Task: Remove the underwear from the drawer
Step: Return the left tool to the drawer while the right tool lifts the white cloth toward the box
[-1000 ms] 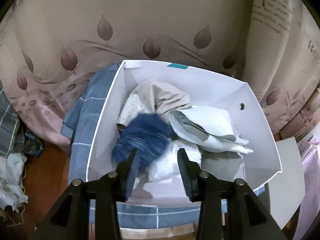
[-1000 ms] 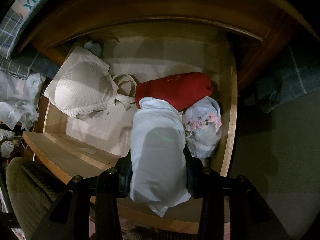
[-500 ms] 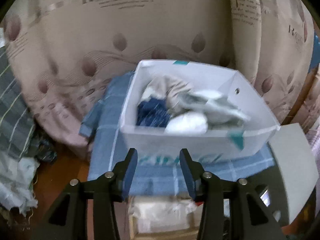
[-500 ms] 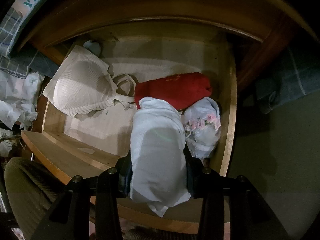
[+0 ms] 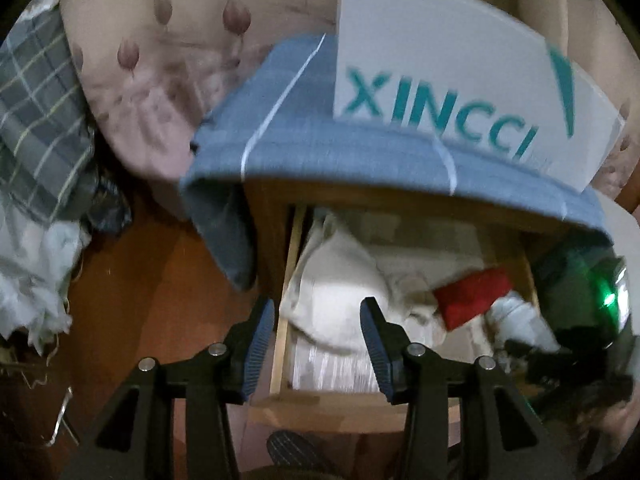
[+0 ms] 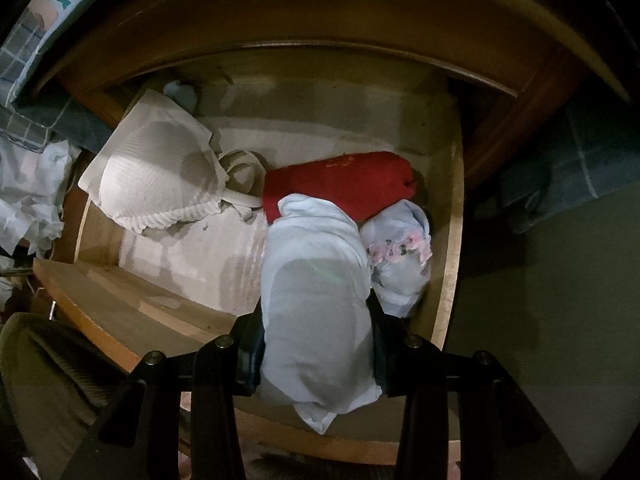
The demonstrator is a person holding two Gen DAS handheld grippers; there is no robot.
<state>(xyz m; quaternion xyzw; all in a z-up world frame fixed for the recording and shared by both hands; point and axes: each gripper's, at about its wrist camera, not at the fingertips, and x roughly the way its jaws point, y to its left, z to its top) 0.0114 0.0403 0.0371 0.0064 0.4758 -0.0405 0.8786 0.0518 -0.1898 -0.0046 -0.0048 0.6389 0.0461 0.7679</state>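
The wooden drawer (image 6: 452, 240) stands open. My right gripper (image 6: 316, 344) is shut on a rolled pale blue underwear (image 6: 316, 280) and holds it over the drawer's front right. Beside it lie a red piece (image 6: 340, 184), a white floral piece (image 6: 400, 248) and a white bra (image 6: 156, 180). My left gripper (image 5: 318, 340) is open and empty, above the drawer's front left, with the bra (image 5: 336, 292) between its fingers in view. The red piece (image 5: 472, 292) also shows in the left wrist view.
A white box (image 5: 440, 64) printed in teal stands on a blue checked cloth (image 5: 288, 136) on top of the cabinet. A patterned curtain (image 5: 160, 40) hangs behind. Plaid and white fabrics (image 5: 36, 160) pile on the floor at the left.
My left gripper has drawn back out of the white box and dropped down to the open drawer. My right gripper has stayed in place with the pale blue underwear.
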